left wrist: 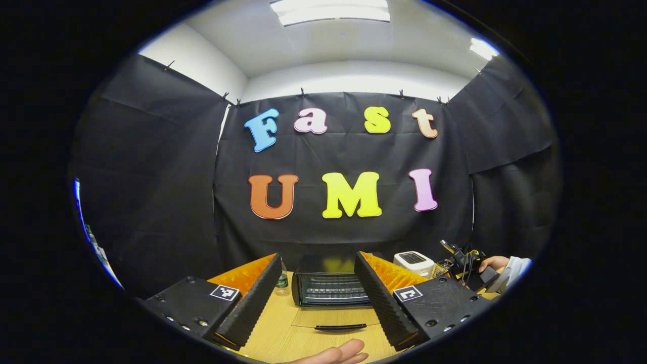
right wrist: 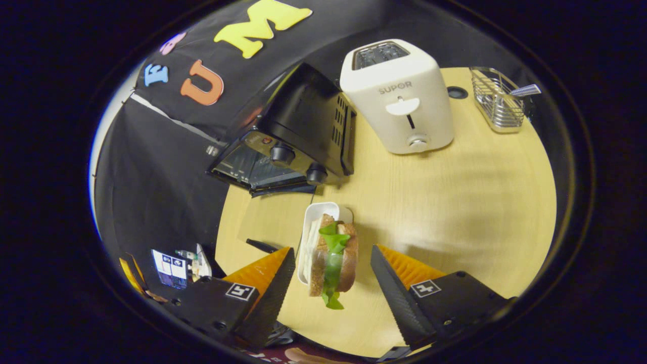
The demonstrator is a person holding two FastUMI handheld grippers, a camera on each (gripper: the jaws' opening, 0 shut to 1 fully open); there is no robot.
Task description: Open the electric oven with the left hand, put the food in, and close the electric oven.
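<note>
The electric oven (left wrist: pixel 331 288) sits at the far side of the wooden surface (right wrist: pixel 455 202) with its glass door (left wrist: pixel 336 323) folded down flat toward the near edge, the rack inside visible. The left gripper (left wrist: pixel 318 303) hangs in front of it, fingers spread wide and holding nothing. The sandwich (right wrist: pixel 333 260) lies on a white tray (right wrist: pixel 316 217) near the oven's right side, between the wide-open fingers of the right gripper (right wrist: pixel 336 288), untouched. A white toaster (right wrist: pixel 399 96) stands farther right, a wire rack (right wrist: pixel 493 106) beyond it.
</note>
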